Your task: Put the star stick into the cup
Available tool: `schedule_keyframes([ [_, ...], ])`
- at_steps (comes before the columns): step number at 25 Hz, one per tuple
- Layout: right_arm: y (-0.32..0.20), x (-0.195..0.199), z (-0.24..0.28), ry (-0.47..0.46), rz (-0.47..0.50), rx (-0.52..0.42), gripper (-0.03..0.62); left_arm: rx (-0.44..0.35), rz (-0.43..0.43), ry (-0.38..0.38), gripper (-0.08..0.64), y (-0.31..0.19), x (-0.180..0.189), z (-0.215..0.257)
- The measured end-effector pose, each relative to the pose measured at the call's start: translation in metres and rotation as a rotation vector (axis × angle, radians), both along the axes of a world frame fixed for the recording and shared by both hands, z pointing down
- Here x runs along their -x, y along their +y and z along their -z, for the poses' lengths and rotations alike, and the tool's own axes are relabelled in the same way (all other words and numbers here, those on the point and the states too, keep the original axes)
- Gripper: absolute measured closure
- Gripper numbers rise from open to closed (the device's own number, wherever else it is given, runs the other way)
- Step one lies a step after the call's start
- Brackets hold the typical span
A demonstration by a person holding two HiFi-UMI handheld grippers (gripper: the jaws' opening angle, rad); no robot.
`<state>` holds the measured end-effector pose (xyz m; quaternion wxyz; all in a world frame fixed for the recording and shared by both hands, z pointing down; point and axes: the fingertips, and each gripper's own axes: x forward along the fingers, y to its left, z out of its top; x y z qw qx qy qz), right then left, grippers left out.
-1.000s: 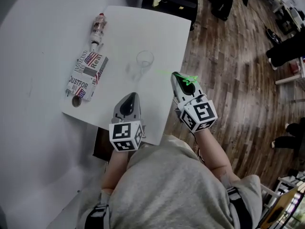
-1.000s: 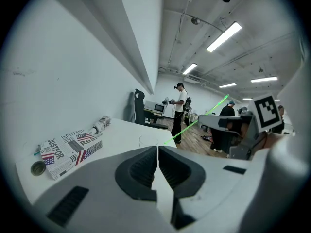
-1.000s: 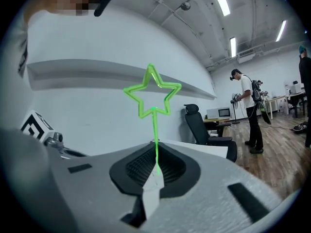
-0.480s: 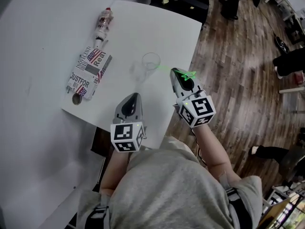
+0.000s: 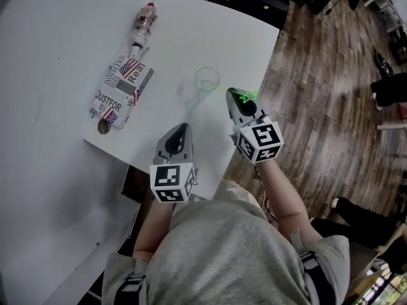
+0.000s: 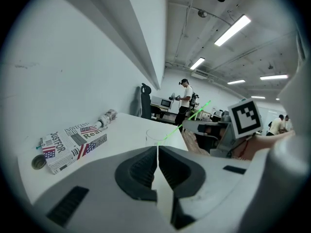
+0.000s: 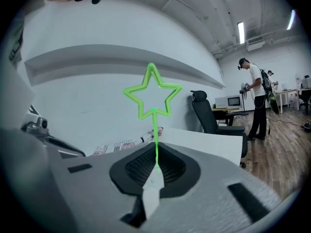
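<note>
A clear cup stands on the white table near its right edge. My right gripper is just right of the cup, shut on the green star stick. In the right gripper view the star rises above the shut jaws. From the left gripper view the thin stick slants down to the cup at its rim; whether it is inside I cannot tell. My left gripper hovers nearer me, below the cup, shut and empty.
A flag-printed box lies at the table's left, with a small bottle beyond it and a round cap at its near end. Wooden floor lies right of the table. People stand far off.
My right gripper has carried the star stick left and forward, closer to the cup. The left gripper has barely moved. The head view has shifted a little.
</note>
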<state>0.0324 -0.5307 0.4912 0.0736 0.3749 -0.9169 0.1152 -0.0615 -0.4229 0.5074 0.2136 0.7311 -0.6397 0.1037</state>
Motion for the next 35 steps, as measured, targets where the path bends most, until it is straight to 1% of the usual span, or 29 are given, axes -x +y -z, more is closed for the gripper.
schedule_keyframes([
  [5,-0.008,0.010,-0.015,0.022,0.009,0.019,0.583,0.011,-0.007,-0.001,0.551,-0.001,-0.002,-0.003],
  [11,-0.014,0.020,-0.034,0.050,0.014,0.042,0.583,0.005,-0.011,-0.002,0.551,-0.003,-0.001,-0.001],
  [17,-0.016,0.026,-0.044,0.060,0.010,0.056,0.581,0.009,-0.002,0.001,0.550,-0.001,0.005,-0.003],
  [23,-0.015,0.026,-0.047,0.065,0.001,0.068,0.580,0.004,0.001,-0.001,0.550,0.003,0.008,-0.001],
  [30,-0.010,0.023,-0.052,0.116,-0.018,0.094,0.577,-0.005,0.007,0.002,0.550,0.012,0.011,0.005],
  [35,0.002,0.019,-0.048,0.125,-0.015,0.098,0.560,-0.015,0.008,0.003,0.551,0.022,0.013,0.010],
])
